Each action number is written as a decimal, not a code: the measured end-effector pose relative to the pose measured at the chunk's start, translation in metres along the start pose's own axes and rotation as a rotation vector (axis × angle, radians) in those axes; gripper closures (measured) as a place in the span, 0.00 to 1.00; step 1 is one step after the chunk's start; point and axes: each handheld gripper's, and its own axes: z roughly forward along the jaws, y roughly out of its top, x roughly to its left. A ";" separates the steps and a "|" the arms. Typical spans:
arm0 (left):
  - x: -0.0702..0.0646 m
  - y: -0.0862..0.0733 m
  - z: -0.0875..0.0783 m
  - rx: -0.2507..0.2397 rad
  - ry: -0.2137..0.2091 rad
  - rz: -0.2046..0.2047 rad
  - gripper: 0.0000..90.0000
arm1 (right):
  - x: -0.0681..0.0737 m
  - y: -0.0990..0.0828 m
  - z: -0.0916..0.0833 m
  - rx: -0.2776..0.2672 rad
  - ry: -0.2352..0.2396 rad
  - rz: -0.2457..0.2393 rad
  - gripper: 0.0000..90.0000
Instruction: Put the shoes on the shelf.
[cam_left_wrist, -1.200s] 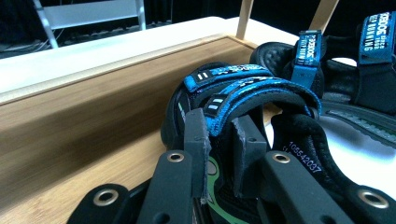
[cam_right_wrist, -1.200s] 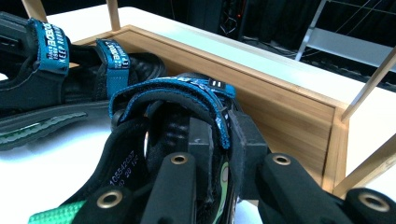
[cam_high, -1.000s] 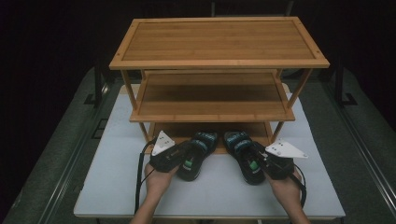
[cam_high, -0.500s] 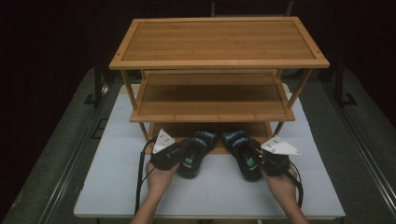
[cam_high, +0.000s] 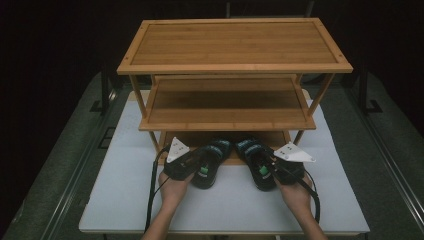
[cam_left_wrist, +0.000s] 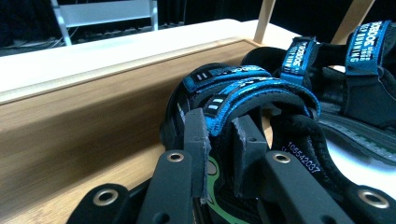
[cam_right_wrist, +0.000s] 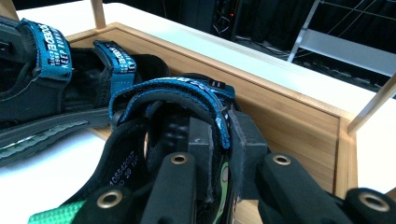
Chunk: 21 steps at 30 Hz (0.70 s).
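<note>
Two black sandals with blue straps lie side by side at the foot of a bamboo rack (cam_high: 235, 42). Their toes reach onto the rack's bottom shelf (cam_left_wrist: 93, 116) and their heels stick out over the white table. My left gripper (cam_high: 200, 167) is shut on the left sandal (cam_high: 210, 157). In the left gripper view its jaws (cam_left_wrist: 220, 122) pinch the blue strap (cam_left_wrist: 243, 86). My right gripper (cam_high: 267, 167) is shut on the right sandal (cam_high: 255, 157). In the right gripper view its jaws (cam_right_wrist: 220, 125) clamp the strap (cam_right_wrist: 173, 93) and the side of the sandal.
The rack has three tiers; its top and middle shelf (cam_high: 225, 107) hang low over the sandals. Slanted legs (cam_high: 320, 95) stand at the rack's corners. The white table (cam_high: 125, 190) ends just behind my hands, with dark floor and metal stands around it.
The right gripper and its sandal have edged forward and inward toward the bottom shelf. The left gripper and its sandal have hardly moved.
</note>
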 end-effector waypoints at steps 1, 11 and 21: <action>0.000 0.000 0.001 0.000 0.002 -0.003 0.87 | 0.000 0.000 0.001 0.000 -0.003 0.003 0.88; -0.001 0.001 0.010 0.002 0.017 -0.019 0.87 | 0.001 0.001 0.010 0.006 -0.027 0.013 0.88; -0.006 0.001 0.019 0.006 0.033 -0.024 0.87 | 0.000 0.000 0.017 0.008 -0.040 0.022 0.88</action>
